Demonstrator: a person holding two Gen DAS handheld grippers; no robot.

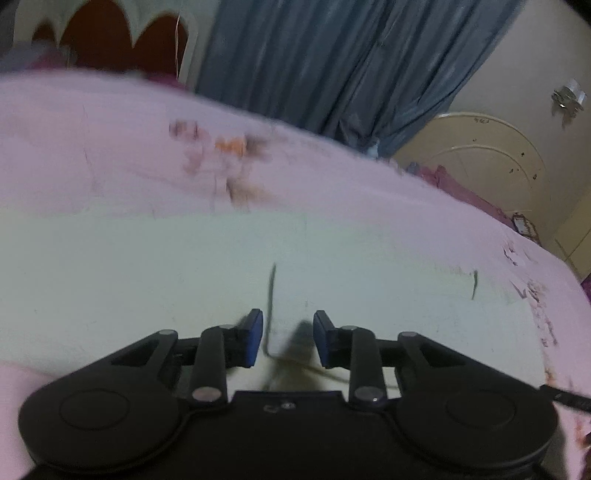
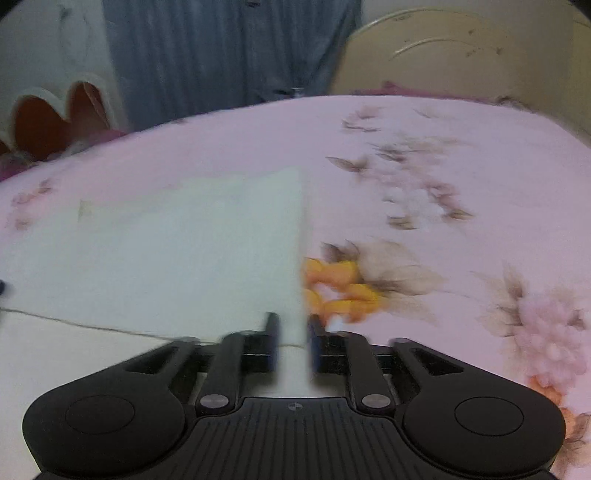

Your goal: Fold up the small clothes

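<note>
A pale white cloth [image 1: 184, 266] lies flat on the pink floral bedsheet [image 1: 110, 147]. In the left wrist view my left gripper [image 1: 288, 338] is open just above the cloth, with a dark seam line and a fold corner between its blue pads [image 1: 255, 339]. In the right wrist view the same cloth [image 2: 184, 251] spreads to the left, and its right edge runs straight between the jaws of my right gripper [image 2: 293, 345], which is open. Both views are motion-blurred.
The bedsheet [image 2: 443, 184] has brown and orange flower prints [image 2: 340, 288] right of the cloth. Blue curtains [image 1: 314, 62] hang behind the bed. A cream headboard [image 1: 491, 155] stands at the far right and a scalloped red and white panel [image 1: 110, 33] at the far left.
</note>
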